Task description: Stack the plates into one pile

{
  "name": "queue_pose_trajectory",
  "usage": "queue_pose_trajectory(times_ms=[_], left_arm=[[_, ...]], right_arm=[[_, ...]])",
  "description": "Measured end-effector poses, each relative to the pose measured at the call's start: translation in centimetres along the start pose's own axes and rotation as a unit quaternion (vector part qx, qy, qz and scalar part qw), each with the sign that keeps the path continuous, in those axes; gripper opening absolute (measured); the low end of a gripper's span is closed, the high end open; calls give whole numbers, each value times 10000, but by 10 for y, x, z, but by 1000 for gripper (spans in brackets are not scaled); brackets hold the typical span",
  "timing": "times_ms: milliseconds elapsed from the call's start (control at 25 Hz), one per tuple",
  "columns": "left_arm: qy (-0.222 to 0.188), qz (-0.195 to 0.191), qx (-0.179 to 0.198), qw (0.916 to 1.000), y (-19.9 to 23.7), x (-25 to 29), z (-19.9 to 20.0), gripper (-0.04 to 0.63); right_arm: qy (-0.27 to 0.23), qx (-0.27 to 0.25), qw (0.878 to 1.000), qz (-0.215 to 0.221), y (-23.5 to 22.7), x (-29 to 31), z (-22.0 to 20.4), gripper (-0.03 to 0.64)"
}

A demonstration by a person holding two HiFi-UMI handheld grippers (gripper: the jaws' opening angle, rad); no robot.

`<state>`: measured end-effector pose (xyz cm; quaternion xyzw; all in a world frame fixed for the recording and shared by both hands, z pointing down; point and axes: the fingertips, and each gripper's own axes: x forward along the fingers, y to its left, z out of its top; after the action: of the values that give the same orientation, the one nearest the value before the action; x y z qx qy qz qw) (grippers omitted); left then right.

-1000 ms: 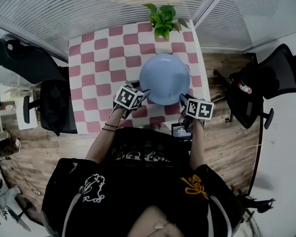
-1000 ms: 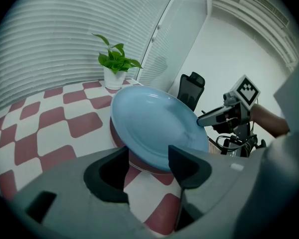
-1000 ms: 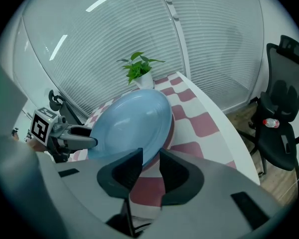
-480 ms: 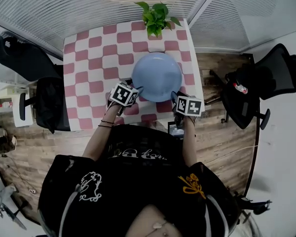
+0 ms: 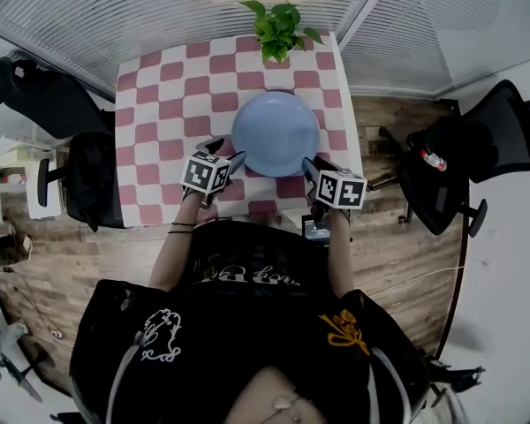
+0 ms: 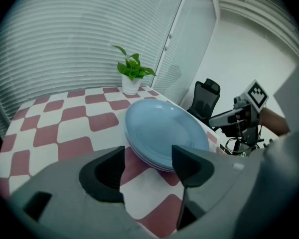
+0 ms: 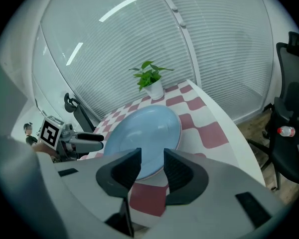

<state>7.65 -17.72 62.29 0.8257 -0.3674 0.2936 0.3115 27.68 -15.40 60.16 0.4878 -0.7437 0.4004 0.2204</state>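
Table: red-and-white checked table (image 5: 159, 104), potted plant (image 5: 278, 25) at its far edge.
Plates: blue pile (image 5: 275, 133), right of centre.
Left gripper (image 5: 227, 151): jaws just opening wide, empty, beside the pile's near-left rim.
Right gripper (image 5: 314, 166): released, empty, beside the near-right rim.
Relation: the pile lies ahead between both, about equally near.

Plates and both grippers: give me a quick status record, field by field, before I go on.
plate pile: blue plate on top, at least one more rim beneath; on the checked table
left gripper: jaws have just been opening, nothing between them, beside the pile's near edge
right gripper: jaws apart, empty, at the pile's other side
potted plant: at the far table edge, apart from the pile
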Motion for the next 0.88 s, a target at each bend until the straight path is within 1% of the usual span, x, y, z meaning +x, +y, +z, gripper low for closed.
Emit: queue_pose_trajectory(times_ms=[80,200,320,400,600,800,880], left_arm=[[-259,47,30,9996,-2,-10,7,291],[-617,68,89,9980,-9,-25,18,291],[-919,17,168,9956,-21,-44,24,288],[-1089,-10,262,9937,-27,-57,28,275],[-1467,-58,419,9883,-37,-89,33,212],[-1856,-81,455,9815,-34,-127,31,135],[-1968,-88,503,9791,-30,-145,26,121]], right_arm=[[-240,-116,9996,135,10,-5,14,107],[-547,-289,9970,454,33,-10,29,106],[-708,-531,9932,759,59,-11,36,106],[-786,-672,9901,953,78,-9,38,106],[-825,-846,9844,1303,122,-6,31,83],[-865,-1059,9806,1404,168,-6,17,66],[-929,-1118,9791,1424,189,-7,11,63]])
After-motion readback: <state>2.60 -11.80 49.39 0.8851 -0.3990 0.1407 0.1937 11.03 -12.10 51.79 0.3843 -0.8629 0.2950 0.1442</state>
